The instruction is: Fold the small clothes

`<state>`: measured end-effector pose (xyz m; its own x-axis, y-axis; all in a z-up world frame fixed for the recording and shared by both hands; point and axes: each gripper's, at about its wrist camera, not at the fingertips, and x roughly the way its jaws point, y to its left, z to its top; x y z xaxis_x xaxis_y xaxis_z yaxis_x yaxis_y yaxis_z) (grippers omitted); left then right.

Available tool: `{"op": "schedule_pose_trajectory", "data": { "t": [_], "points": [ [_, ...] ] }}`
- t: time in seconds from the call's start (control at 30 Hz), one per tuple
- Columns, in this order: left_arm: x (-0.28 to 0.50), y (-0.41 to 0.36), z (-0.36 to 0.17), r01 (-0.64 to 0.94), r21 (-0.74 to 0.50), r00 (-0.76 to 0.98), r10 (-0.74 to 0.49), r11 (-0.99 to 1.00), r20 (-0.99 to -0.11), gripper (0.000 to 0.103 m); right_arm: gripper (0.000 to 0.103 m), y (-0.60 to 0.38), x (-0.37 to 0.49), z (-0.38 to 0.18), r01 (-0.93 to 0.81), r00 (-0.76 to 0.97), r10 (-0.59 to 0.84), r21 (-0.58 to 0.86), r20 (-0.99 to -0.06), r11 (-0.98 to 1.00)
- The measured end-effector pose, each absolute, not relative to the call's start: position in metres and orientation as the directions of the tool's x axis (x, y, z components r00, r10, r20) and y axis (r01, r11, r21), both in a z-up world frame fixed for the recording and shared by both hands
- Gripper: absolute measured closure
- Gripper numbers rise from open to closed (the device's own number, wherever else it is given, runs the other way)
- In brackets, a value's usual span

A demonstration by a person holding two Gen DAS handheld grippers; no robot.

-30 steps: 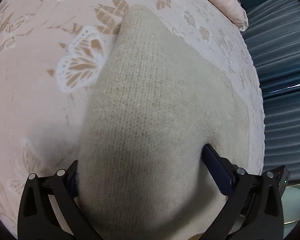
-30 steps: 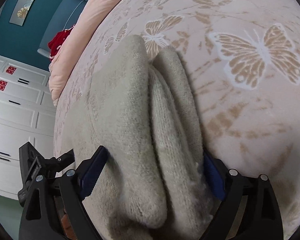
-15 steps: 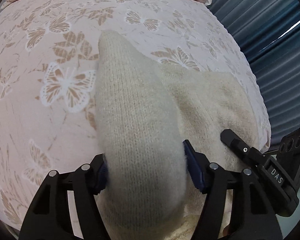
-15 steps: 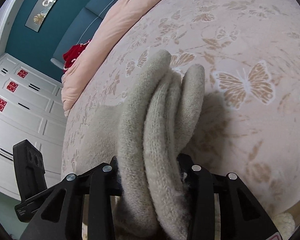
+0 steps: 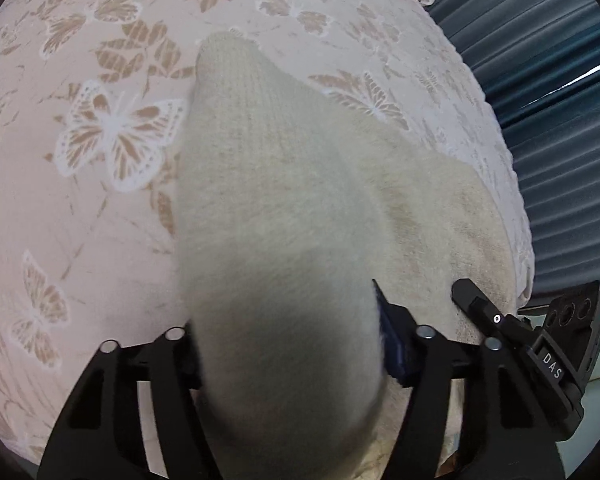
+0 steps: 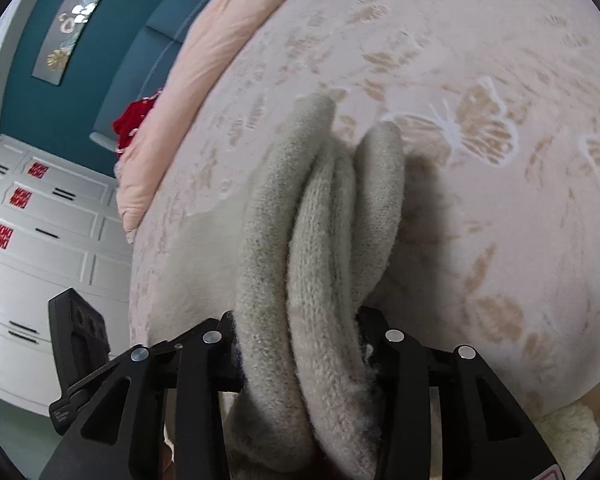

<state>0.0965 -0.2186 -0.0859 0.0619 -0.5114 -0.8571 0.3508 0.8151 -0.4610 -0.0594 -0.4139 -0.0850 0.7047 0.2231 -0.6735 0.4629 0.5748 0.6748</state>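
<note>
Both the left gripper (image 5: 288, 344) and right gripper (image 6: 296, 344) clamp bunched folds of the cream knitted garment (image 5: 284, 208) above the pink butterfly-patterned bed (image 5: 80, 208); uneven layers, apparently thick, could slip loose.

Soft, even daylight, heavy fisheye bending with dark corners; the near knit (image 5: 284, 320) blurs out of focus.

A bed with a pink butterfly-patterned bedspread (image 5: 112, 208), blue pleated curtains (image 5: 560, 92), a teal wall (image 6: 32, 92), and white drawers (image 6: 40, 248).
</note>
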Motion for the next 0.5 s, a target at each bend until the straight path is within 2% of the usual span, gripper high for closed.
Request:
{"op": "schedule_pose_trajectory", "data": {
  "t": [0.03,0.23,0.5],
  "points": [
    [0.095,-0.216,-0.074,0.362,-0.487,0.057,-0.541,0.795,-0.839,0.052,0.066,-0.407,-0.058,-0.069,0.442,0.714,0.213,0.665,-0.667,0.602],
    [0.069,-0.192,0.016,0.439,-0.538,0.146,-0.648,0.72,-0.748,0.053,0.066,-0.361,-0.065,0.037,0.338,0.775,0.098,0.541,-0.624,0.77],
    [0.03,-0.108,0.161,0.576,-0.527,0.341,-0.77,0.625,-0.54,0.052,0.066,-0.297,-0.104,0.169,0.108,0.92,0.108,0.51,-0.376,0.854]
  ]
}}
